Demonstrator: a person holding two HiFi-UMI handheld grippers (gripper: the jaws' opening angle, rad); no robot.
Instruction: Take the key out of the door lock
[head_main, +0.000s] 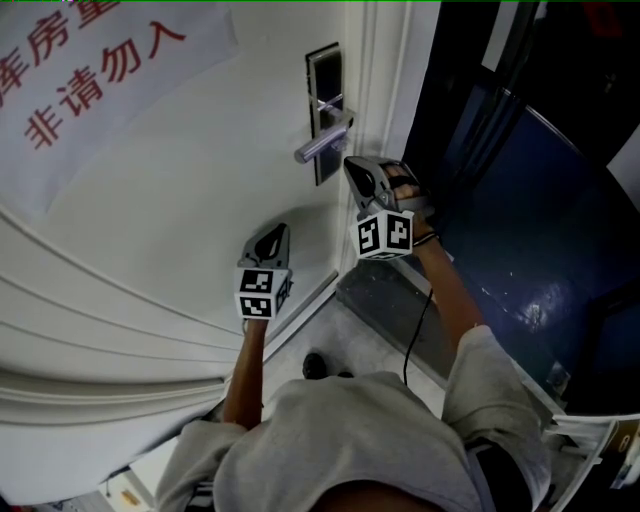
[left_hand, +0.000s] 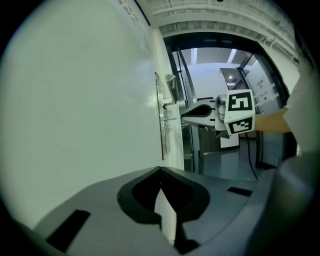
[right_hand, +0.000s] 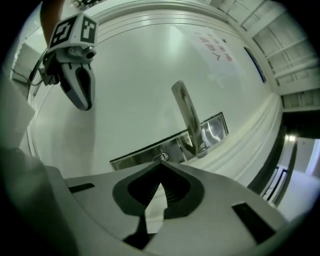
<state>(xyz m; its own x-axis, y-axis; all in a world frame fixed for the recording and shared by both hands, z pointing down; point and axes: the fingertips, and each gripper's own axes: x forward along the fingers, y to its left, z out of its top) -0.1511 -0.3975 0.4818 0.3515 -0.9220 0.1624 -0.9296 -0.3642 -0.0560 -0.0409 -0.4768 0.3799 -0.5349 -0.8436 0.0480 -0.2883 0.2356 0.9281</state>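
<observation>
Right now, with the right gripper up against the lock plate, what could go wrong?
The right gripper is shut with its tips at the lock plate, but nothing shows between them, so it may pull away empty. The lever handle stands close beside the jaws and could be knocked.
</observation>
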